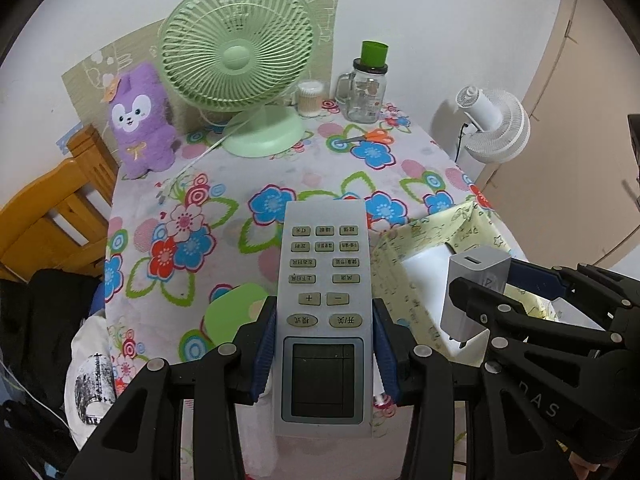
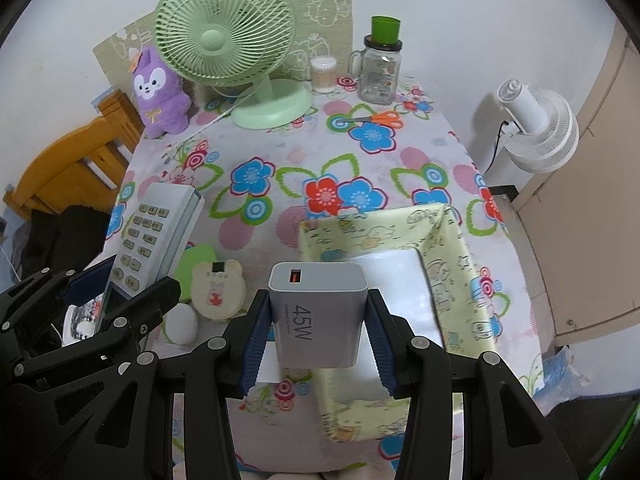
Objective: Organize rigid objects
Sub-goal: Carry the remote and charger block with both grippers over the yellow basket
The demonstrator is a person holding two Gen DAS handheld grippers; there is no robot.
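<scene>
My left gripper (image 1: 325, 344) is shut on a grey air-conditioner remote (image 1: 323, 300), held above the near edge of the flowered table (image 1: 280, 176); it also shows in the right wrist view (image 2: 152, 236). My right gripper (image 2: 318, 332) is shut on a grey 45W charger (image 2: 318, 316), held over the near left corner of a pale yellow patterned box (image 2: 444, 236) with a white floor. The charger (image 1: 472, 292) and the box (image 1: 420, 240) also show in the left wrist view, right of the remote.
A green desk fan (image 2: 228, 40), purple plush toy (image 2: 160, 92), cotton-swab tub (image 2: 324, 74), glass mug jar (image 2: 380, 68) and orange scissors (image 2: 380, 118) stand at the back. A bear-shaped item (image 2: 218, 288) and a white egg shape (image 2: 182, 322) lie near the front left. A white fan (image 2: 536, 128) stands right.
</scene>
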